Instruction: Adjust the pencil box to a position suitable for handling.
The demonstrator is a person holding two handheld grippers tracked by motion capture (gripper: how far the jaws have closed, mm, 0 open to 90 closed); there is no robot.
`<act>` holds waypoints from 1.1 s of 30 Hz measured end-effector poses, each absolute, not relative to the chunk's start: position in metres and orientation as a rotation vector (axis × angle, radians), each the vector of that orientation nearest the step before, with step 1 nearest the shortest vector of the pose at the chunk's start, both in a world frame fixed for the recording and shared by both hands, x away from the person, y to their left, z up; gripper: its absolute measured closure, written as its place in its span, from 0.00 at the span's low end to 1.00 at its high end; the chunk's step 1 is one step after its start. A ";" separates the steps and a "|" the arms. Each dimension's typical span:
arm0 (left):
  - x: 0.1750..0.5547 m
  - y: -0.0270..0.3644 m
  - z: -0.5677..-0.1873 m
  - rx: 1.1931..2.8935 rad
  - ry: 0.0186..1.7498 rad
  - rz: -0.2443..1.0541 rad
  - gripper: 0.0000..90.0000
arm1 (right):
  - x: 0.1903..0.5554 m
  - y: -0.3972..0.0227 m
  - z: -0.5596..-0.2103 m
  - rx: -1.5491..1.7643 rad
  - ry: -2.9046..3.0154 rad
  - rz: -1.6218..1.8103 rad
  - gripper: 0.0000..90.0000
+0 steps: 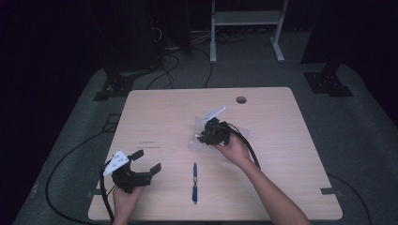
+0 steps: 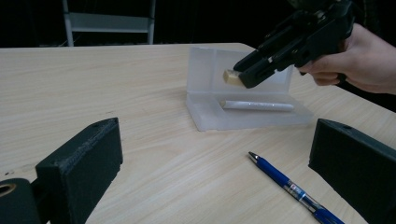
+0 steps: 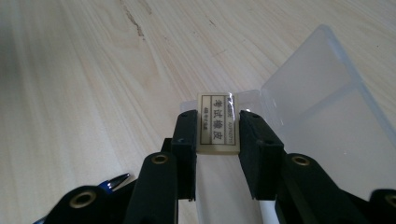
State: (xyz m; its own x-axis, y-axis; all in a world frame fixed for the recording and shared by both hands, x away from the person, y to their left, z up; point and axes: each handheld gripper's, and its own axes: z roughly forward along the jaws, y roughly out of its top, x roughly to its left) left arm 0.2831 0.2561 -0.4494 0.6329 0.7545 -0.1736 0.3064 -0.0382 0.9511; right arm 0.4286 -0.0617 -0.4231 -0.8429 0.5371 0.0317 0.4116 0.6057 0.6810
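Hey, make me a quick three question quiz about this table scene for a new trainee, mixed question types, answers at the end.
1. True or false: the right gripper holds the eraser above the open clear case.
2. What lies in the case's tray? A) white pen B) ruler C) scissors
3. Fill in: the left gripper has its jaws ____.

Key:
1. True.
2. A, the white pen; the blue pen lies on the table.
3. Open.

A small cream eraser (image 3: 217, 123) with a printed label hangs above an open translucent pencil case (image 2: 243, 95) holding 1 white pen (image 2: 258, 106); a blue pen (image 2: 295, 190) lies nearby.
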 end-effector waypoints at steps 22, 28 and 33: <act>0.283 0.257 -0.449 1.613 0.886 0.454 0.02 | 0.438 -0.049 -0.439 0.810 2.645 1.048 0.76; 0.283 0.256 -0.448 1.614 0.889 0.452 0.02 | 0.441 -0.048 -0.440 0.819 2.641 1.049 0.76; 0.283 0.256 -0.448 1.612 0.888 0.452 0.02 | 0.442 -0.045 -0.442 0.822 2.649 1.045 0.76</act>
